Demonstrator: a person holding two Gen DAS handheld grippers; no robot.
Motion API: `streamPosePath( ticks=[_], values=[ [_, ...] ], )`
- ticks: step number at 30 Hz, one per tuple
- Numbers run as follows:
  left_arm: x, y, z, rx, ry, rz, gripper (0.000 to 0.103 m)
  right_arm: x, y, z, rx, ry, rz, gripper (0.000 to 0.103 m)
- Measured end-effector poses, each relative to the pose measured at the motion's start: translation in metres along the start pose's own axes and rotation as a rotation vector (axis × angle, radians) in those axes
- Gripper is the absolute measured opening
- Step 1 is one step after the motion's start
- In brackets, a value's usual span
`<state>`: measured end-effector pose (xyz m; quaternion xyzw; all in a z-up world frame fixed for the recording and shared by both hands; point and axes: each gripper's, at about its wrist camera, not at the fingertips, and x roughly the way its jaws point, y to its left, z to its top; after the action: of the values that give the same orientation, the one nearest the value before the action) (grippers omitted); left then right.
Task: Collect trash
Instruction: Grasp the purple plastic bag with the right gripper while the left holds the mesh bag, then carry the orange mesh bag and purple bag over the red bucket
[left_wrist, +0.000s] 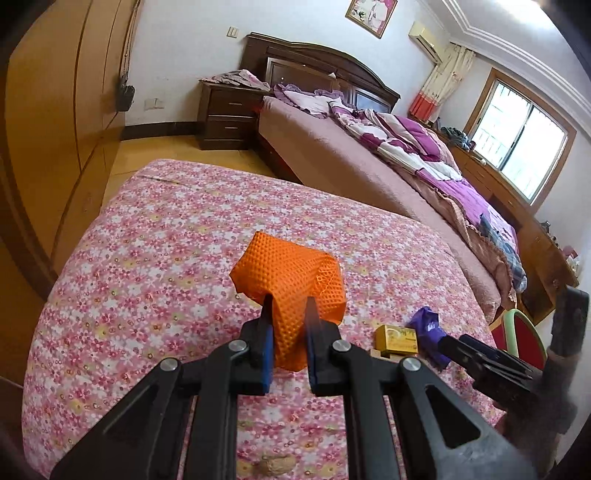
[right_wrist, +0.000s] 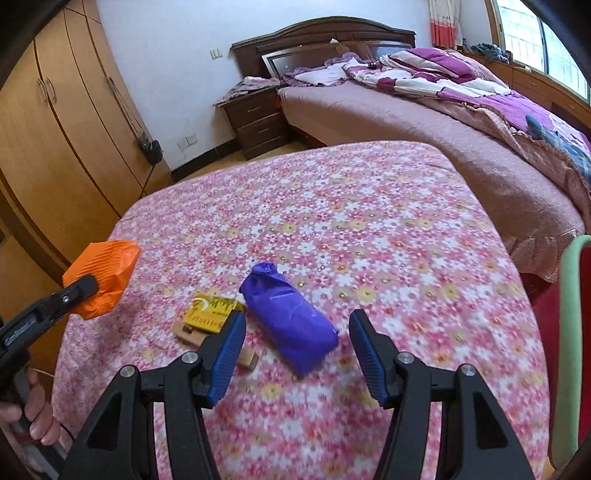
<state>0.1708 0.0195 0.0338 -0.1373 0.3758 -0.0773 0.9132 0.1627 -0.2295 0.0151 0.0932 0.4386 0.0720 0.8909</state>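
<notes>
My left gripper is shut on a crumpled orange embossed bag and holds it above the floral tablecloth. From the right wrist view the same orange bag hangs at the left in the left gripper. My right gripper stands open over a purple wrapped packet that lies on the cloth between its blue pads, untouched. A yellow box and a tan wooden piece lie just left of the packet. The purple packet and yellow box also show in the left wrist view.
A small brown scrap lies on the cloth near the front edge. A red chair with a green frame stands at the table's right. Behind are a bed, a dark nightstand and wooden wardrobes. A hand grips the left tool.
</notes>
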Motion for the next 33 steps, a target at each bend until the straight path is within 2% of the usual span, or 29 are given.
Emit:
streamPosePath(
  ticks=[2,5,8,11,13,20,33],
  values=[
    [0.004,0.001,-0.001,-0.005,0.007,-0.006,0.013,0.006,0.0,-0.001,0.006,0.012,0.005,0.061],
    [0.006,0.003,-0.003,-0.012,0.012,-0.014,0.013,0.011,0.004,-0.005,-0.01,-0.002,-0.014,0.052],
    [0.006,0.004,-0.004,-0.017,0.016,-0.044,0.013,0.011,-0.003,-0.007,0.037,-0.02,0.015,0.048],
    [0.005,0.001,-0.002,-0.02,0.011,-0.061,0.013,0.008,-0.011,-0.007,0.068,-0.025,-0.016,0.026],
    [0.003,-0.002,-0.003,-0.014,0.007,-0.064,0.013,0.006,-0.018,-0.008,0.094,-0.03,0.005,0.02],
    [-0.016,-0.015,-0.006,0.026,-0.022,-0.086,0.013,-0.019,-0.029,-0.021,0.153,-0.04,0.027,0.016],
    [-0.051,-0.047,-0.02,0.077,-0.032,-0.155,0.013,-0.117,-0.031,-0.064,0.208,-0.173,0.07,0.016]
  ],
)
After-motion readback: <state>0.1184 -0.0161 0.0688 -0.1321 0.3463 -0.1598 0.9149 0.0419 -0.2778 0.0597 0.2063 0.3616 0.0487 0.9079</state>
